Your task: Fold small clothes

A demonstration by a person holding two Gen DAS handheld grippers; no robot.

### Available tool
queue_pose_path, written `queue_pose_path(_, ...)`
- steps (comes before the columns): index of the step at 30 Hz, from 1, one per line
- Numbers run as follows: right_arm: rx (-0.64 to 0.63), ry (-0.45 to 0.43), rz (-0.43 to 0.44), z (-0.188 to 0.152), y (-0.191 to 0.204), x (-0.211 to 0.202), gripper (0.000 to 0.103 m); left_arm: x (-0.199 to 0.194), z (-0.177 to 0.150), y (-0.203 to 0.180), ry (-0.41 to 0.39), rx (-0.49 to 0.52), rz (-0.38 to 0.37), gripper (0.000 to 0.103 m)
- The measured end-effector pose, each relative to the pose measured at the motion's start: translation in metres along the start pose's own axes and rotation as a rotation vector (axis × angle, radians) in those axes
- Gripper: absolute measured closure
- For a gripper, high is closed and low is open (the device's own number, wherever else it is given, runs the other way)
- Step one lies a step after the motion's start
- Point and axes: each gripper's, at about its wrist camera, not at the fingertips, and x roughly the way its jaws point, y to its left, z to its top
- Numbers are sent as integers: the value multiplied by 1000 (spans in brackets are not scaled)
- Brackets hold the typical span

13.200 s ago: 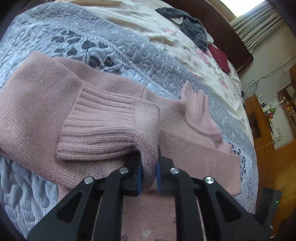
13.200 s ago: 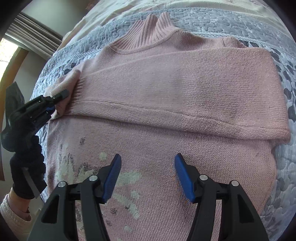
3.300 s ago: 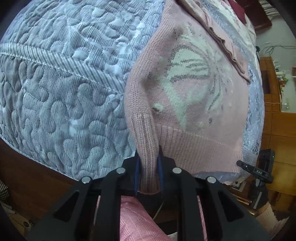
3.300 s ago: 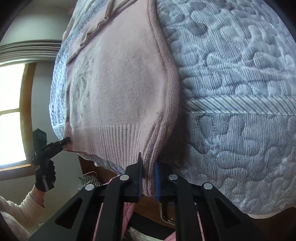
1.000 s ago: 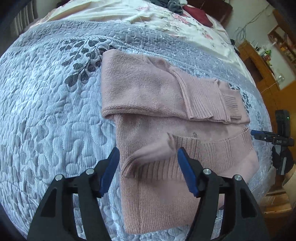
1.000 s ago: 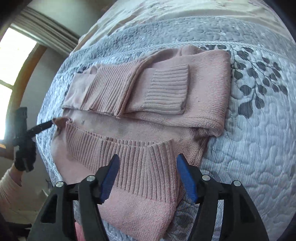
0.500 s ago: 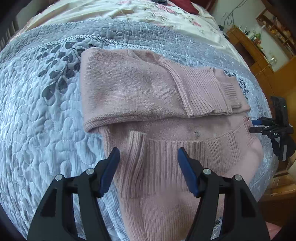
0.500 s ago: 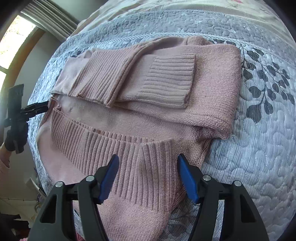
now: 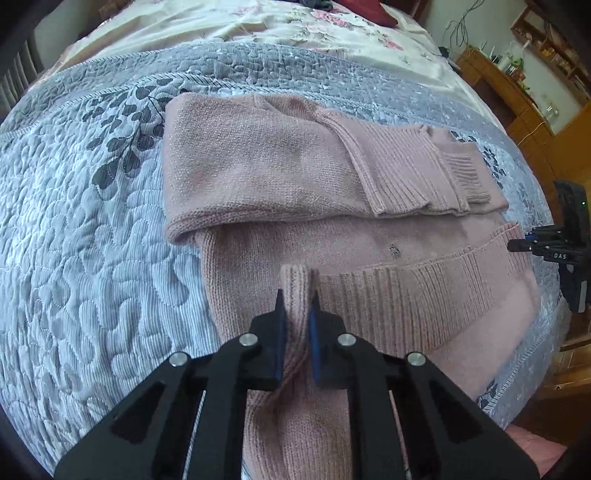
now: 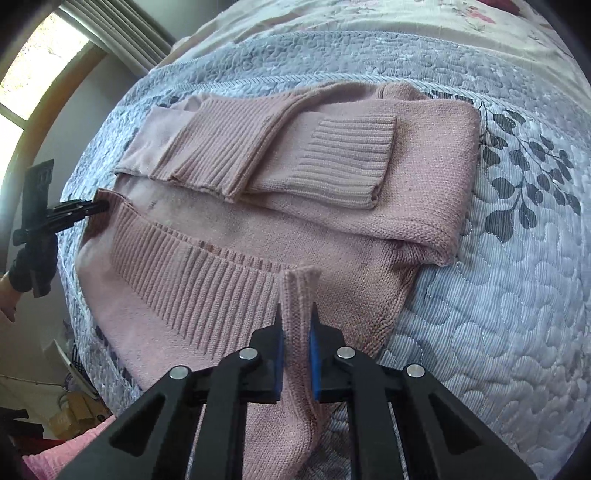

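Pink knit sweater point(image 9: 266, 173) lies on the grey-blue quilted bedspread point(image 9: 85, 258), partly folded: both sleeves are laid across the chest, ribbed cuffs point(image 10: 351, 147) stacked on top, and the ribbed hem band point(image 10: 192, 266) is turned back up over the lower body. Left gripper point(image 9: 295, 317) is clenched on a pinch of the ribbed hem at one bottom corner; the fabric stands up as a narrow vertical fold between the blue pads point(image 9: 280, 332), jaws nearly together. Right gripper point(image 10: 295, 321) is likewise clamped on the opposite hem corner, with the same upright ridge of knit rising between its blue pads point(image 10: 314, 350). In the left wrist view the right gripper's black tips point(image 9: 543, 247) show at the far edge of the sweater, at the hem end. In the right wrist view the left gripper's tips point(image 10: 77, 210) meet the hem's other end, with a dark-gloved hand point(image 10: 31, 266) behind them. Sweater sits near the bed's edge; leaf print point(image 10: 524, 177) on the bedspread lies just beside its folded shoulder. Beyond the quilt, a cream floral sheet point(image 9: 295, 22). Wooden furniture point(image 9: 517, 96) stands at the right of the left wrist view; a window with curtain point(image 10: 74, 37) at upper left of the right wrist view.
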Motion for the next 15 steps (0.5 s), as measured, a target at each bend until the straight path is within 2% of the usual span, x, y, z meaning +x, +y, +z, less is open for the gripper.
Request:
queue_pose_path(7,68,-146,63,3,3,-58,93,-54,8,-8,-149,-21,11,95)
queue_pose_path(12,82,-266,67,27,2,-90,93,-80,37,-11,-269,-29,13,95)
queue_pose_path(15,77,-310,43,52,-2,-97,93,-82,65,-10,-322,-42,-2,95)
